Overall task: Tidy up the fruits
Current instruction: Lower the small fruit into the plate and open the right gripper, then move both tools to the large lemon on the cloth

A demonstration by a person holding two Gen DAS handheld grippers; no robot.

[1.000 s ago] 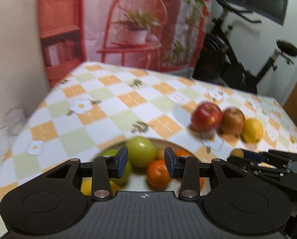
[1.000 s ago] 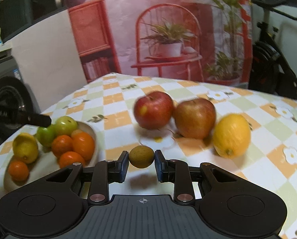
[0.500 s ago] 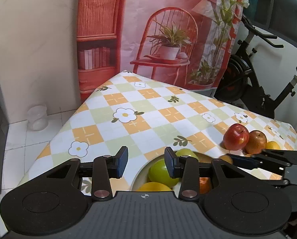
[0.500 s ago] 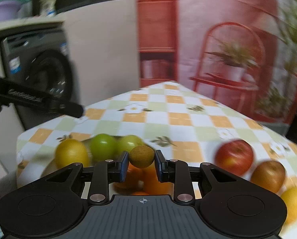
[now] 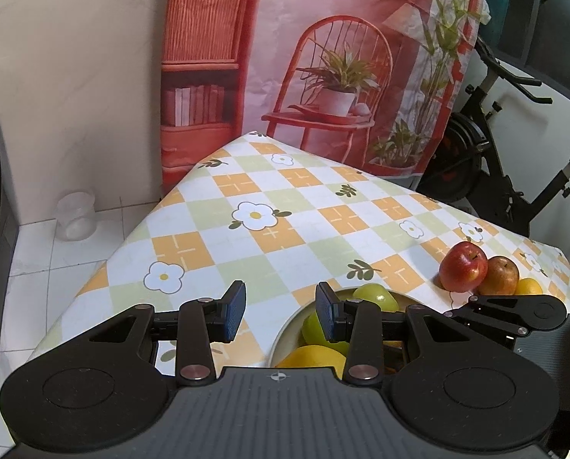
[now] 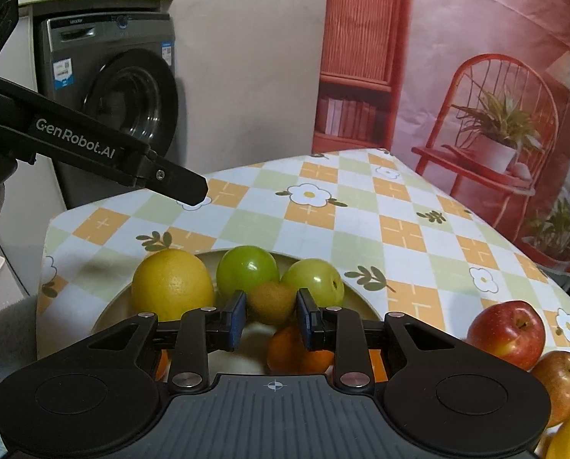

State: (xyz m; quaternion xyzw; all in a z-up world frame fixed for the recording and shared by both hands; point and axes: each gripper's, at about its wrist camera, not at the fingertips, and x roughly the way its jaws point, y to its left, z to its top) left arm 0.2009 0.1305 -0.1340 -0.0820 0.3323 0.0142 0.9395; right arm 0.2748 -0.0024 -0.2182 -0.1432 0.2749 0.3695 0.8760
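Observation:
My right gripper (image 6: 271,315) stands over the white bowl (image 6: 355,300); a small brown kiwi (image 6: 271,302) sits between its pads, which stand slightly apart from it. The bowl holds a yellow lemon (image 6: 172,285), two green fruits (image 6: 246,271), and oranges (image 6: 298,352). My left gripper (image 5: 281,310) is open and empty, at the bowl's left rim (image 5: 281,334). A red apple (image 6: 506,329), a brownish apple (image 6: 560,382) and a lemon (image 6: 569,436) lie on the table at the right.
The checked tablecloth (image 5: 285,222) covers a table whose corner points away; its left edge drops to a tiled floor with a plastic jar (image 5: 74,216). A washing machine (image 6: 109,99) stands at the left, an exercise bike (image 5: 495,160) at the right.
My right gripper carried the kiwi left from beside the apples to over the bowl, and its pads have opened a little. My left gripper drew back and to the left of the bowl.

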